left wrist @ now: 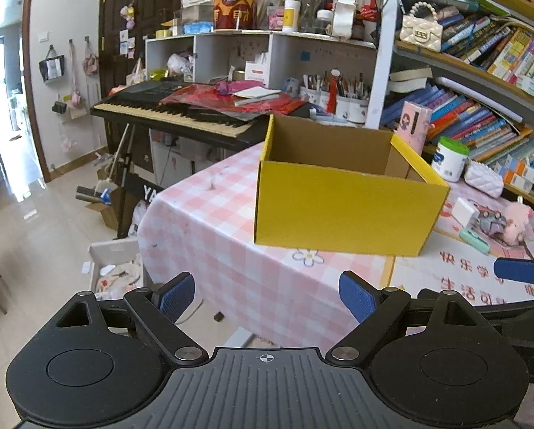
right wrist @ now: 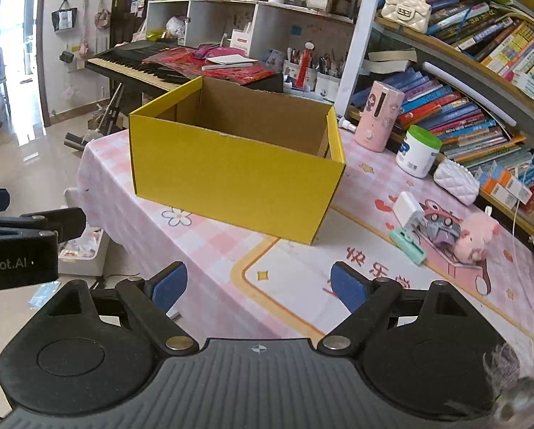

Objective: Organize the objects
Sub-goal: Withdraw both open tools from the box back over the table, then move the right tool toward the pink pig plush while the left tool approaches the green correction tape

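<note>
Box (right wrist: 231,175) stood open-topped on the worktop (right wrist: 202,250), ready for the toys (right wrist: 445,232) lying right of it; both grippers, left (left wrist: 267,295) and right (right wrist: 259,286), hung before it with fingers apart, empty.

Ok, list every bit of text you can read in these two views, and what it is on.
"Robot.AI" (first letter cut off): left gripper body.
"快乐学", "生活可": table mat.
"财": red figure box on the shelf.
"YA", rest hidden: keyboard stand.
Book spines, white tub label: too blurred.
</note>
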{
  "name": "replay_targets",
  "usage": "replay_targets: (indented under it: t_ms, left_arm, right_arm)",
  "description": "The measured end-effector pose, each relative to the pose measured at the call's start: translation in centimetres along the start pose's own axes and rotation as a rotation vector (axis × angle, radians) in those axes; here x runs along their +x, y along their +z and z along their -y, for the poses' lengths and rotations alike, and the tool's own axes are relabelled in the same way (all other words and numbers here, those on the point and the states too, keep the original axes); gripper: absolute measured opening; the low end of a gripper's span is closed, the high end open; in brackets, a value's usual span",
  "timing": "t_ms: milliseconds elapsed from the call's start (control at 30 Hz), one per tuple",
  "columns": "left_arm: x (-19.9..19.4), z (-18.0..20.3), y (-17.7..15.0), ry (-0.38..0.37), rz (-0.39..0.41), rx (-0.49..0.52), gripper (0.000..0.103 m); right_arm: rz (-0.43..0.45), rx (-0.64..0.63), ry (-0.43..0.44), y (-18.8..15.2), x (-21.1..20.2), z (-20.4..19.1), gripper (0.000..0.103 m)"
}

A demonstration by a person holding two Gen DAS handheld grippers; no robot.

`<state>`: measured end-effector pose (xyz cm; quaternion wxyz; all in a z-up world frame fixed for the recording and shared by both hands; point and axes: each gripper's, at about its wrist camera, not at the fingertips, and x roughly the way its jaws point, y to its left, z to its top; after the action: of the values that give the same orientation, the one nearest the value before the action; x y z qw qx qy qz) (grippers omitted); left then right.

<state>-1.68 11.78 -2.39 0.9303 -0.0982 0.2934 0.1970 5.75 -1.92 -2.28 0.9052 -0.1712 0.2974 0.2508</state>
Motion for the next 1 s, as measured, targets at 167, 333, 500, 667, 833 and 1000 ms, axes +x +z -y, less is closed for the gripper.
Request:
replay_targets:
  t_ms: [167,333,500,667,833,1000]
  left_arm:
    - [-0.5,0.3,-0.7,-0.023,-0.023,0.029,0.090]
    - [-1.0,0.8,-1.6,-0.053,-0.037,0.063,0.090]
    - [-1.3,1.4,-2.0,-0.089,-0.049,0.088,0.090]
    - [-1.2,2.3,-2.1,-0.122,-0.051,0.111,0.090]
    - [-0.9,3.6,-2.0,-0.165,-0.052,0.142,0.090]
    - [-0.5,5.2,-1.8,-0.210,-0.053,0.175,0.090]
  right_arm:
    - [-0.011,0.019,-0.020,-1.2,-0.9,-0.2,0.088]
    - [-0.024,0.058,-0.046,-2.4,-1.8,0.2,0.088]
    - [-0.038,0.083,-0.074,-3.5,-2.6,0.7,0.088]
    - [-0.048,0.115,-0.109,-4.4,-3.3,1.5,0.088]
    - [-0.053,0.155,-0.153,-4.9,-3.7,2.9,0.088]
    - [-0.061,0.195,-0.198,-5.5,-4.1,4.4,0.088]
